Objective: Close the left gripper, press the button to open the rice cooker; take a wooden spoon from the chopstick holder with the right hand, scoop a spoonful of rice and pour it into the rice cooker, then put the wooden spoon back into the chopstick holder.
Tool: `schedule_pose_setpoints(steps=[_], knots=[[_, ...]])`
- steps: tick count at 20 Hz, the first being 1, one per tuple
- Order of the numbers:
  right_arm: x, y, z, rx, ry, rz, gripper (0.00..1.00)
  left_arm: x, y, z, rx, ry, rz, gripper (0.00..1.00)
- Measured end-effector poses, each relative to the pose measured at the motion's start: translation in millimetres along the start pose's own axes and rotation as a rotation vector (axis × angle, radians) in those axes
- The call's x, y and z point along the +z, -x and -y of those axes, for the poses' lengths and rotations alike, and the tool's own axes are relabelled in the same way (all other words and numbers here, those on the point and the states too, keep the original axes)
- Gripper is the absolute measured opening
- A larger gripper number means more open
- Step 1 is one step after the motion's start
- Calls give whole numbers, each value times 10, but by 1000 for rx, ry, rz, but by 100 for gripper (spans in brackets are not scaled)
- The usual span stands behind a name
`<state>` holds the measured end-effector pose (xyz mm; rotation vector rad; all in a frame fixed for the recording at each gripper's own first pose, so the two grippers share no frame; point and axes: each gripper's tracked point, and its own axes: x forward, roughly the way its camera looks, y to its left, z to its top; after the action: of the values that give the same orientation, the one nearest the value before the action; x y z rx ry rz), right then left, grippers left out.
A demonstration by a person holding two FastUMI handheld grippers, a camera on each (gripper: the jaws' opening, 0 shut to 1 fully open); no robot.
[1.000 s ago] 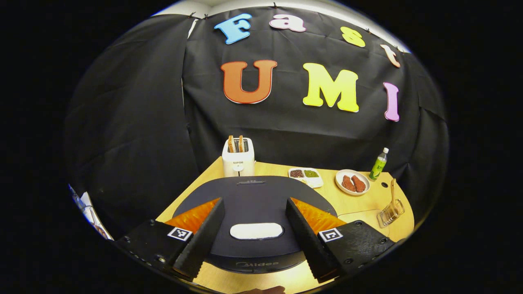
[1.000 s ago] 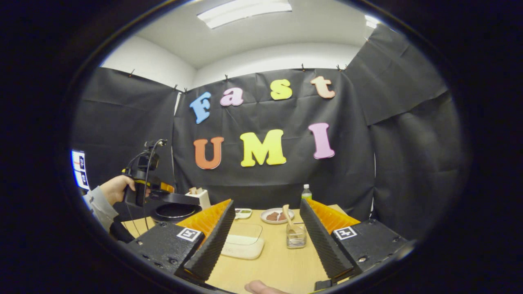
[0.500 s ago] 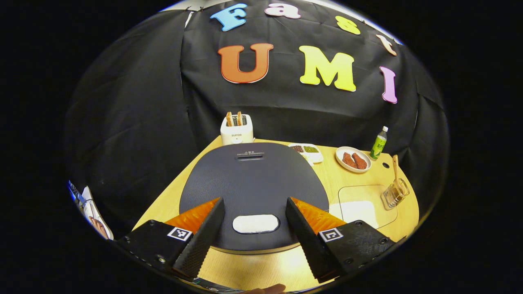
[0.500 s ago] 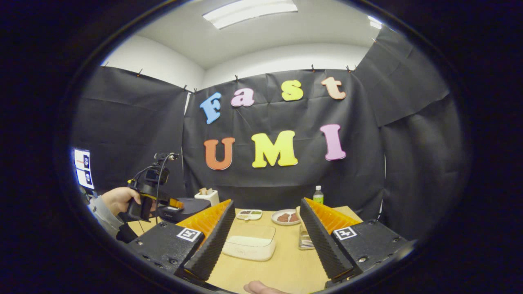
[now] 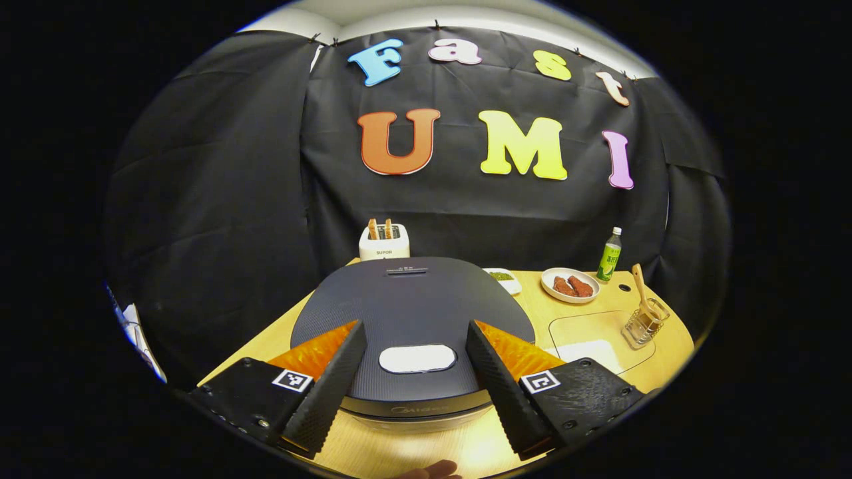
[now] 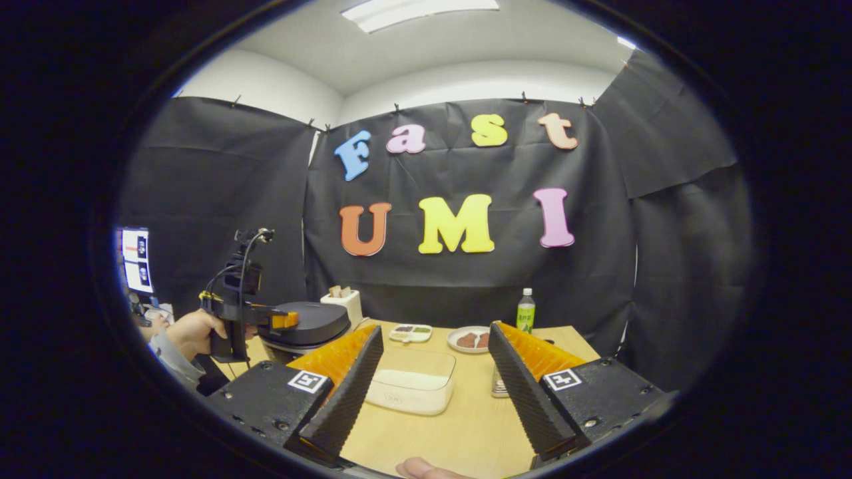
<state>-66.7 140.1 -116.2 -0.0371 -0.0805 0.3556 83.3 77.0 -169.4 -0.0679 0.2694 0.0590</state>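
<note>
The dark rice cooker (image 5: 413, 299) stands closed on the wooden table (image 5: 599, 306). Its white button (image 5: 417, 358) lies at the lid's front edge. My left gripper (image 5: 415, 326) hovers open just above the lid, one finger on each side of the button. The wooden spoon (image 5: 639, 285) stands in the clear chopstick holder (image 5: 644, 326) at the far right, behind the clear rice box (image 5: 592, 336). My right gripper (image 6: 434, 329) is open and holds nothing, raised over the near table edge. The rice box (image 6: 413, 389) sits between its fingers, farther off. Its right finger hides most of the chopstick holder (image 6: 497, 387).
At the back stand a white toaster (image 5: 384, 243), a divided dish of beans (image 5: 502, 278), a plate of reddish food (image 5: 567, 285) and a green bottle (image 5: 608, 255). A hand (image 6: 193, 332) holds the left gripper (image 6: 283, 321) over the rice cooker (image 6: 313, 322).
The left gripper rose and looked down on the lid, then dropped and levelled again, the button still between its fingers. The right gripper's view drifted, and the holder slid behind its right finger.
</note>
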Motion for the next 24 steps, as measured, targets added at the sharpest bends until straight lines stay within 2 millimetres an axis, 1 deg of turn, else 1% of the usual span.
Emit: schedule_pose_setpoints(steps=[1,2,3,6,7,8,9,10,11,12,13,14,15,16,17,18,19,20,21,23,24], knots=[[-12,-2,-7,1,0,-5,93,13,-5,-8,2,6,20,99],[-13,-1,-5,0,0,-9,100,11,1,0,3,2,51,99],[-18,-5,-6,-1,4,-11,93,15,-9,-16,6,8,82,99],[-72,-40,20,-11,11,-23,93,6,-19,-13,24,0,152,99],[-85,-49,11,-10,10,-28,100,11,-36,-19,29,4,171,99],[-101,-49,8,-9,8,-33,100,21,-29,-19,28,12,191,100],[-109,-54,0,-7,6,-37,100,48,-38,-21,28,7,218,99],[-110,-50,-3,-6,6,-39,100,-31,-56,-3,31,28,205,99],[-104,-56,0,-8,7,-39,100,-24,-81,-5,40,10,229,99],[-104,-53,3,-10,8,-39,93,-31,-70,-38,45,-2,232,100],[-97,-47,2,-10,9,-39,100,-8,-70,-37,43,8,241,99],[-85,-49,6,-10,9,-37,94,-5,-61,-31,42,0,239,99],[-83,-50,3,-12,12,-36,93,-18,-63,-22,39,-2,243,99],[-79,-46,12,-14,16,-36,100,-7,-48,-17,34,3,244,99],[-64,-47,19,-16,20,-35,100,12,-46,-18,31,2,247,99],[-47,-42,35,-19,19,-30,94,5,-51,-18,32,-9,235,99],[-26,-45,54,-24,10,-25,93,5,-45,-24,37,-19,219,99],[-12,-45,69,-28,-1,-25,93,11,-26,-20,40,-21,203,99],[2,-50,80,-30,-13,-27,100,9,6,-22,46,-17,182,98],[35,-59,126,-42,-26,-31,100,36,109,22,39,-3,154,97],[61,-54,161,-55,-31,-34,93,63,182,63,27,8,149,96]])
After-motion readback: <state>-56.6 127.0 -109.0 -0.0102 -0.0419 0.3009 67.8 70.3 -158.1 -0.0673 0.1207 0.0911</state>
